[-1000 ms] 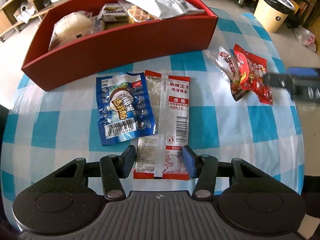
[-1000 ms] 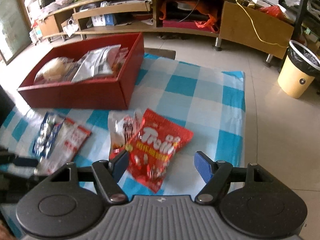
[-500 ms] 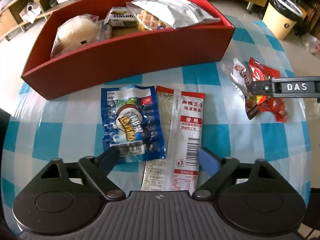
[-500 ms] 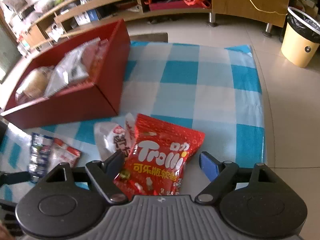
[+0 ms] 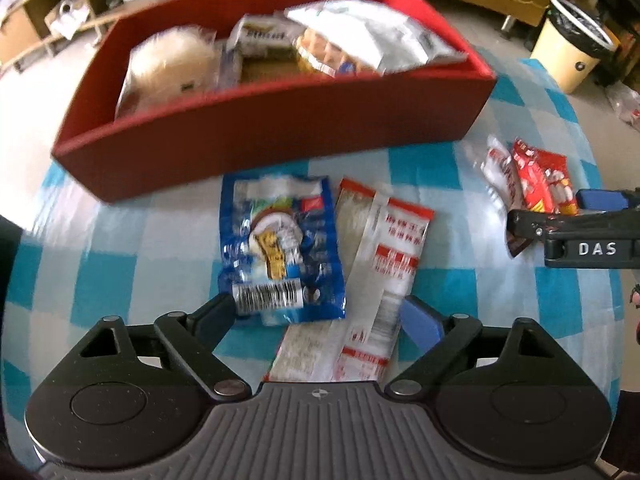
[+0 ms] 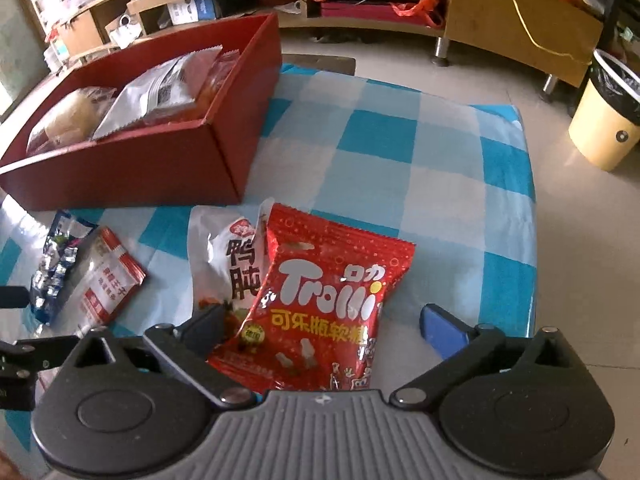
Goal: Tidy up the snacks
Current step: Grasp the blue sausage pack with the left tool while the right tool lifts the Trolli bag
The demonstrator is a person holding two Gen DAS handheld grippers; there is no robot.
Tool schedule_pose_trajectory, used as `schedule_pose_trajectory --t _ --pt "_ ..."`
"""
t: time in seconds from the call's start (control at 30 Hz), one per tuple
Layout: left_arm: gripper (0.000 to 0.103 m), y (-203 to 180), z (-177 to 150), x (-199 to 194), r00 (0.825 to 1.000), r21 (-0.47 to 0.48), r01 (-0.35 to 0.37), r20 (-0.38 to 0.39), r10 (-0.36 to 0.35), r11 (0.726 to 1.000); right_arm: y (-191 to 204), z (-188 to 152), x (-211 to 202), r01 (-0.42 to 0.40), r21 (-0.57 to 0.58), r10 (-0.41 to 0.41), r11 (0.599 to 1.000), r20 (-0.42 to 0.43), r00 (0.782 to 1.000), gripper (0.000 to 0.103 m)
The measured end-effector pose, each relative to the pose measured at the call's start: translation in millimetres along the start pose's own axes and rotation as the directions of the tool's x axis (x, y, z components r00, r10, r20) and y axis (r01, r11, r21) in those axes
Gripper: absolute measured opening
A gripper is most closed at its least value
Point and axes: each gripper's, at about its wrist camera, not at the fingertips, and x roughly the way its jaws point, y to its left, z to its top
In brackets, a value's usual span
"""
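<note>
Two tongs, left (image 5: 318,314) spread, right (image 6: 322,328) opening, over blue-checked tablecloth (image 6: 420,168); wooden shelving (image 6: 520,20) behind.

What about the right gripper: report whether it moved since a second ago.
Yes. The right gripper came down closer to the Trolli bag; its jaws are opening around it.

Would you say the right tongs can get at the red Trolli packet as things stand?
Probably yes: the right tongs are opening astride the Trolli packet, which lies uppermost, overlapping the white packet.
</note>
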Motion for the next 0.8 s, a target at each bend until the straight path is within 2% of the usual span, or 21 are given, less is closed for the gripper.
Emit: schedule_pose_trajectory --t 0.1,0.17,0.23,0.3,0.4,0.47,0.53,0.6,0.67,0.7,0.73,0.8 --pt "0.093 8 4 -6 1.000 -0.019 0.030 0.010 -0.030 0.999 -4 -1 -5 -0.001 0.007 0.001 1.000 0.012 1.000 0.087" --pt "0.093 15 5 -7 0.999 -0.044 0.040 0.007 -0.040 0.998 -7 -2 -9 -0.004 0.019 0.003 1.000 0.027 1.000 0.067" --pt "0.094 22 6 -8 0.999 -0.072 0.049 0.009 -0.048 0.996 -12 -2 -14 -0.011 0.035 0.010 0.999 0.036 0.999 0.057" --pt "0.095 28 12 -7 1.000 -0.103 0.024 0.017 -0.022 0.994 -15 -2 -14 -0.029 0.051 0.027 0.998 0.037 0.999 0.057" --pt "0.096 31 18 4 1.000 -0.146 -0.020 -0.001 0.020 0.989 -9 -1 -13 -0.008 0.021 0.008 1.000 0.033 0.999 0.057" --pt "0.097 32 22 15 0.999 -0.152 -0.049 -0.020 0.046 0.987 -11 -1 -12 -0.016 0.034 0.015 0.999 0.034 0.999 0.064" --pt "0.098 33 23 18 0.999 -0.173 -0.034 -0.010 0.033 0.984 -12 0 -10 -0.059 0.032 0.058 0.998 0.026 0.998 0.075" --pt "0.093 37 23 19 1.000 -0.203 -0.007 -0.011 0.005 0.979 -8 -1 -9 -0.051 0.016 0.051 0.999 0.028 0.998 0.077" --pt "0.078 36 22 15 1.000 -0.191 0.007 0.000 -0.007 0.981 -2 -2 -8 -0.026 -0.016 0.027 1.000 0.029 0.999 0.072" --pt "0.077 33 21 11 1.000 -0.170 0.011 0.008 -0.010 0.985 -1 -2 -9 -0.021 -0.024 0.022 0.999 0.029 0.999 0.068" --pt "0.076 29 19 9 1.000 -0.148 0.011 0.002 -0.011 0.989 -2 -2 -11 -0.036 -0.020 0.036 0.999 0.028 0.999 0.056" --pt "0.076 25 12 7 1.000 -0.129 0.011 -0.003 -0.011 0.992 -5 -1 -15 -0.083 0.006 0.083 0.997 0.020 0.996 0.053"
